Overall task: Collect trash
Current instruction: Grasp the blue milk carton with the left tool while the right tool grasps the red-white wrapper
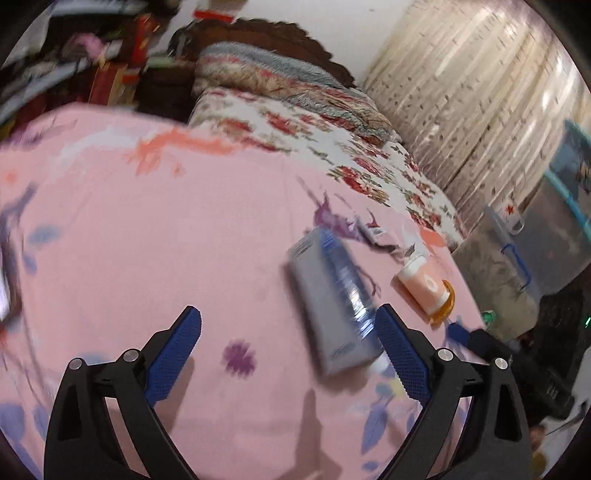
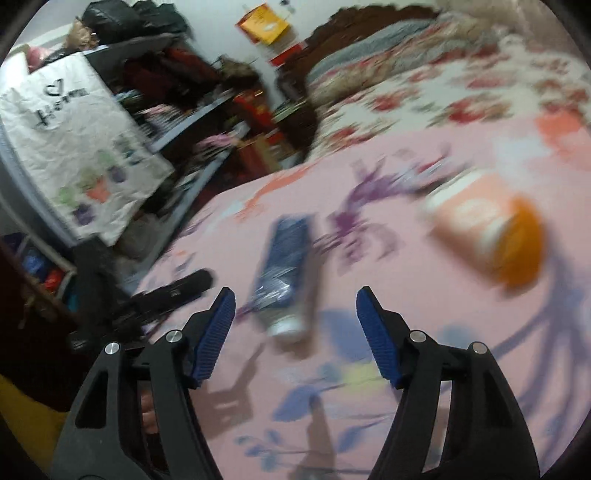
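Both claws gape empty; the soft blue-grey squeeze tube (image 2: 282,273) lies lengthwise ahead of the right gripper (image 2: 295,332), nearer it than the left gripper (image 1: 288,350).

A: What is lying beyond the pink sheet (image 1: 147,229)?
B: A floral quilt (image 1: 332,147) is spreading toward the headboard (image 1: 258,33); a printed white bag (image 2: 74,147) is hanging left.

Two wrist cameras, both angled down over a bed.

Each looks past its own fingers, low and close, over the pink sheet (image 1: 147,221) toward the headboard. Both views share the blue tube (image 1: 332,299) and the orange bottle (image 2: 487,236) lying mid-sheet.
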### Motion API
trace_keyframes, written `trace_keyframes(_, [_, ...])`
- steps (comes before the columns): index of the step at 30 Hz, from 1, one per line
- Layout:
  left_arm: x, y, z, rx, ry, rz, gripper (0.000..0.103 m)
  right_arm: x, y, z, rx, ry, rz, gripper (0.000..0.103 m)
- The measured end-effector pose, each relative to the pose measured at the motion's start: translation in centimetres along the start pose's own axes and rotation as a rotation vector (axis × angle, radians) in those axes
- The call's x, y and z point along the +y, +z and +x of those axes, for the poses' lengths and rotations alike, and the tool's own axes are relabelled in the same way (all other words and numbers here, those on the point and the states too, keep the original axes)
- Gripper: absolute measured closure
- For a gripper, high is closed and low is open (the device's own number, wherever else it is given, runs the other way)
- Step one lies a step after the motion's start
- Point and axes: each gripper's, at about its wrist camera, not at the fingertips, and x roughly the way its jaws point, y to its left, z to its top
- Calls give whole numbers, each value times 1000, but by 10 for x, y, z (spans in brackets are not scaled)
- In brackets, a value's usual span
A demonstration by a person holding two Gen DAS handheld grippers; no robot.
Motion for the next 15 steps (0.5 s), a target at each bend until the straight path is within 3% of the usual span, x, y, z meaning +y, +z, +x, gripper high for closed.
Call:
trace_keyframes(3, [-29, 13, 27, 15, 66, 92, 9, -31, 38, -9, -32, -92, 66, 34])
trace_keyframes(6, [-32, 16, 53, 73, 99, 83, 9, -72, 83, 0, -24, -154, 152, 33])
trace_keyframes(11, [-32, 3, 75, 112, 113, 93, 8, -136, 141, 62, 166, -225, 280, 33])
trace_keyframes(15, [-34, -4, 81, 109, 109, 120, 8, -156, 155, 110, 301, -275, 286, 33])
